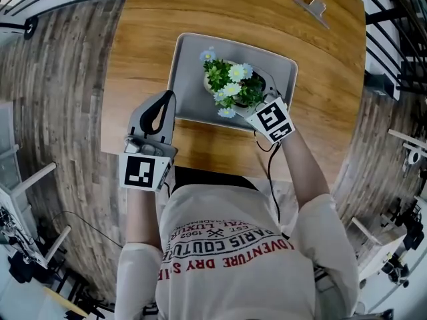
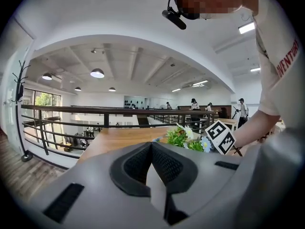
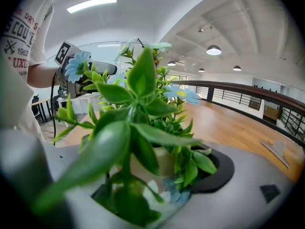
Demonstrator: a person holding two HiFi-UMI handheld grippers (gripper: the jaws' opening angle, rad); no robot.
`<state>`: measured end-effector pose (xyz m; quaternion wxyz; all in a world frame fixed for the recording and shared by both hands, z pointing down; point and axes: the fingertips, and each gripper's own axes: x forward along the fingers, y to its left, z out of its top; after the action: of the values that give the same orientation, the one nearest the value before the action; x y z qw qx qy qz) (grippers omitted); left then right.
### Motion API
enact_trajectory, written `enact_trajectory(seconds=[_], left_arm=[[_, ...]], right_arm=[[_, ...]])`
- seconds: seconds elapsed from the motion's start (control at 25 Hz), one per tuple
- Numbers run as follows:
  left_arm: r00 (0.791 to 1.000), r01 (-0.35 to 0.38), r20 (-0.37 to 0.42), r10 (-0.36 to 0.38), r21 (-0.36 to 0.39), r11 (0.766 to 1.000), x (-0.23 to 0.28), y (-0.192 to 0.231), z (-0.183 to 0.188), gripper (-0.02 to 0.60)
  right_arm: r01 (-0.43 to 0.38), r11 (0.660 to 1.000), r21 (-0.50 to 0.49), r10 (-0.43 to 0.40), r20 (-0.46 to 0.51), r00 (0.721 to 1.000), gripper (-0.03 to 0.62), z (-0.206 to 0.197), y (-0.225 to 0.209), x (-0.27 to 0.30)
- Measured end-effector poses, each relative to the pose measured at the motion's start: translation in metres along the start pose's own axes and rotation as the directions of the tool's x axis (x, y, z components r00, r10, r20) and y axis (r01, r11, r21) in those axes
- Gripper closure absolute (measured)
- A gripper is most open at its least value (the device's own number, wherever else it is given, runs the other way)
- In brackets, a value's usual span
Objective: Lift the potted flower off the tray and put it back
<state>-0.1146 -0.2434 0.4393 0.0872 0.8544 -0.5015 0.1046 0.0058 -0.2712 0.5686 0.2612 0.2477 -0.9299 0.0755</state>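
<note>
Clasping the flower [image 1: 230,85] by its cream pot [image 3: 159,163] with the right hand-held gripper [image 1: 255,93]; jaws spread wide to either side of the pot, with the pot squarely between the black pads; green leaves and blue and white blooms crowding the right gripper view and covering one pad; standing upright over the middle of the grey tray [image 1: 187,65]; hard to tell from the head view whether resting on the tray or raised just clear of it; tray set on the wooden desk [image 1: 233,12], toward the person's edge; reaching in from the tray's near right corner, with the right marker cube [image 1: 273,122] above that corner; holding the left hand-held gripper [image 1: 165,100] by the tray's left edge, apart from the flower; jaws brought together to a point, nothing between them; aimed level across the desk toward a dark railing [image 2: 95,111], with the flower and the right cube showing off to the right in the left gripper view; lying alone near the desk's far right edge, well apart from the tray, a small grey piece [image 1: 310,7].
</note>
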Motion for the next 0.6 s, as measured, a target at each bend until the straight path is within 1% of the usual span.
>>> enact_trajectory(seconds=[0.16,0.32,0.4,0.48,0.6], left_arm=[[1.0,-0.003,-0.015,0.002,-0.031,1.0,0.004,0.005,0.0,0.569],[1.0,0.008,-0.01,-0.009,-0.01,1.0,0.009,0.006,0.004,0.569],[1.0,0.02,-0.013,-0.02,-0.008,1.0,0.012,0.003,0.004,0.569],[0.999,0.035,-0.008,-0.035,0.01,0.999,0.014,0.001,0.004,0.569],[0.999,0.044,-0.027,-0.043,0.004,0.999,0.016,-0.002,0.005,0.569]], right_arm=[[-0.028,1.0,-0.009,0.028,-0.01,1.0,0.117,-0.004,-0.001,0.008],[-0.028,0.999,-0.035,0.027,-0.011,1.0,0.118,-0.004,0.001,0.014],[-0.035,0.999,-0.014,0.035,-0.012,0.999,0.118,-0.006,0.0,0.015],[-0.036,0.999,0.01,0.036,-0.015,0.999,0.118,-0.007,0.0,0.016],[-0.015,1.0,0.015,0.015,-0.018,1.0,0.117,-0.007,-0.001,0.014]])
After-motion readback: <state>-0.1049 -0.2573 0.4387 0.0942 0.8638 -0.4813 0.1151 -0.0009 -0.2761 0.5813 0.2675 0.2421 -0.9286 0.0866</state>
